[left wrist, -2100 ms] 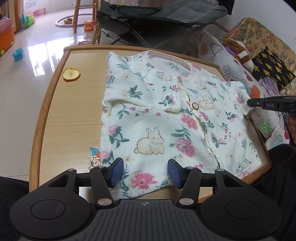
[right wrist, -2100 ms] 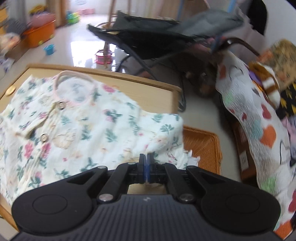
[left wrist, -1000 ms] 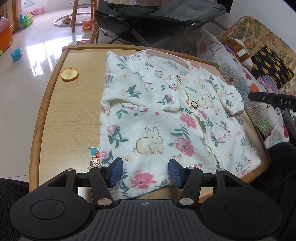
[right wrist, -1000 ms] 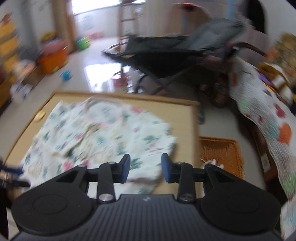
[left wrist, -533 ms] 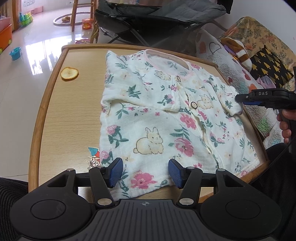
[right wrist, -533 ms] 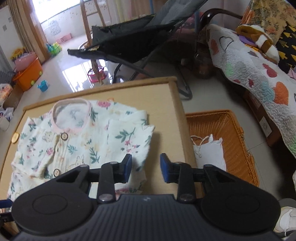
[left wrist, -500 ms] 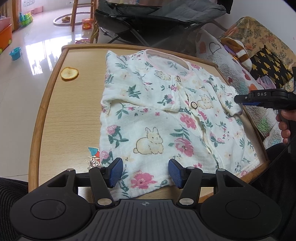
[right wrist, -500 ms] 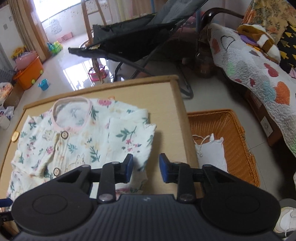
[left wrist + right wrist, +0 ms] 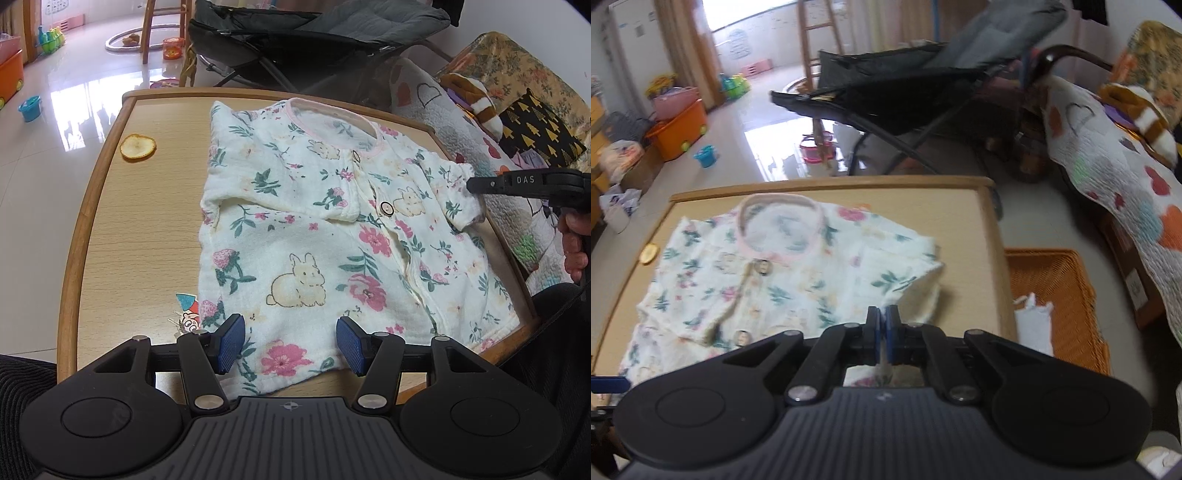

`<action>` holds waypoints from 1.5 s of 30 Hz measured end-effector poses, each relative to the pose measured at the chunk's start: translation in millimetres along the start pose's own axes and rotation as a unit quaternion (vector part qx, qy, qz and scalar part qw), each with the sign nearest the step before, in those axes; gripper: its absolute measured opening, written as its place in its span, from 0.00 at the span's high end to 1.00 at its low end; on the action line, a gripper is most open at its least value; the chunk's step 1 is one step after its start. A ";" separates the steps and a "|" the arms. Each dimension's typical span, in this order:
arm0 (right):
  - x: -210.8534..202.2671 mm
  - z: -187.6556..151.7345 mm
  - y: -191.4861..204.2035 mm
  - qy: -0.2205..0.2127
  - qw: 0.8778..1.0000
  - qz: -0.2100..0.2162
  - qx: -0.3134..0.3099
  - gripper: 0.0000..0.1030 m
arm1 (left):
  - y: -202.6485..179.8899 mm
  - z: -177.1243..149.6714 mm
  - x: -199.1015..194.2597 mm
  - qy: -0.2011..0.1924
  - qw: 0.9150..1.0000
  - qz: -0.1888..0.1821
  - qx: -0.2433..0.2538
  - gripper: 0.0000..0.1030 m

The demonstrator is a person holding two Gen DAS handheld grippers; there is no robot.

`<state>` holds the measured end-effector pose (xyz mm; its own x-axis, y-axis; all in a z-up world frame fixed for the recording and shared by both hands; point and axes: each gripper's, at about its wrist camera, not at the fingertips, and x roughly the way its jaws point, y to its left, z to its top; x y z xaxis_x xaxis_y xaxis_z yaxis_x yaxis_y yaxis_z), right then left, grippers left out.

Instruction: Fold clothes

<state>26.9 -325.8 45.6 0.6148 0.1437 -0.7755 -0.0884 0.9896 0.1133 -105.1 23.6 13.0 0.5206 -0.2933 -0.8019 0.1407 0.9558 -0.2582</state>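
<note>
Left-wrist view: a floral shirt (image 9: 332, 236) is laid flat on a wooden table (image 9: 122, 229), collar toward the far edge, buttons up the front, one sleeve folded across the chest. The left gripper (image 9: 290, 343) is held over the near hem with its blue pads set moderately apart — cloth lies below and between them, but nothing is pinched. A dried orange slice (image 9: 137, 146) rests on the bare wood at the far left, well apart from the shirt, and a small sticker (image 9: 186, 312) is seen just beside the hem.

At the right edge the right gripper (image 9: 474, 184) is seen side-on, its tip at the other sleeve (image 9: 454, 195), a hand (image 9: 574, 247) wrapped around its handle. From the right wrist view, the jaws have just been closing and are now drawn together on the sleeve's edge — white fabric is caught between the pads. An orange basket (image 9: 1056, 295) stands on the floor beside the table, with a white cloth (image 9: 1032, 325) in it.
</note>
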 end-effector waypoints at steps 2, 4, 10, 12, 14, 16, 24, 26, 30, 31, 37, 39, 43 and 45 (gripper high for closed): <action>0.8 2.6 10.9 -0.001 1.000 0.010 -0.014 0.97 | 0.6 0.0 -0.2 0.000 1.000 -0.001 -0.002 0.44; 2.9 4.4 23.4 -0.002 0.999 0.018 -0.034 0.97 | 1.3 -0.1 -0.3 -0.001 1.000 -0.003 -0.004 0.44; 10.7 6.1 53.0 0.003 0.996 0.034 -0.077 0.97 | 0.9 -0.9 -0.1 -0.002 1.000 -0.004 -0.005 0.44; 14.9 5.1 59.0 0.009 0.996 0.038 -0.082 0.97 | 1.3 -0.7 0.2 -0.002 1.000 -0.004 -0.006 0.43; 20.6 3.7 63.9 0.015 0.995 0.042 -0.085 0.97 | 1.3 -1.0 0.2 -0.002 1.000 -0.004 -0.006 0.43; 26.5 1.4 69.1 0.023 0.995 0.043 -0.088 0.97 | 1.0 -0.9 0.3 -0.002 1.000 -0.004 -0.005 0.43; 34.8 1.5 86.0 0.025 0.995 0.046 -0.090 0.97 | 0.7 -0.6 -0.1 -0.001 1.000 -0.003 -0.002 0.43; 33.2 3.6 90.5 0.021 0.994 0.051 -0.093 0.97 | 0.4 -0.6 -0.1 -0.001 1.000 -0.002 -0.001 0.43; 41.7 3.9 97.8 0.036 0.993 0.045 -0.107 0.96 | 0.5 -0.2 0.0 -0.001 1.000 -0.003 -0.001 0.43; 42.5 3.5 97.8 0.040 0.993 0.044 -0.107 0.96 | 0.6 -0.2 0.0 -0.001 1.000 -0.003 0.000 0.43; 16.1 4.5 89.1 0.012 0.995 0.043 -0.086 0.92 | -5.6 0.3 1.3 0.006 1.000 0.007 0.020 0.43; 5.5 2.8 84.0 0.007 0.996 0.036 -0.082 0.92 | -9.2 0.4 2.2 0.010 0.999 0.013 0.032 0.42; -12.5 -12.0 73.5 0.007 0.997 0.008 -0.080 0.80 | -18.1 0.2 4.8 0.016 0.998 0.032 0.051 0.39; -20.2 -24.6 68.3 0.008 0.996 -0.014 -0.082 0.73 | -23.1 -0.1 6.0 0.018 0.997 0.042 0.061 0.37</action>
<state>-10.9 -261.1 53.7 0.6059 0.1149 -0.7872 -0.1995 0.9798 -0.0105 -105.4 -0.2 14.1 0.5046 -0.2097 -0.8375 0.1998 0.9721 -0.1230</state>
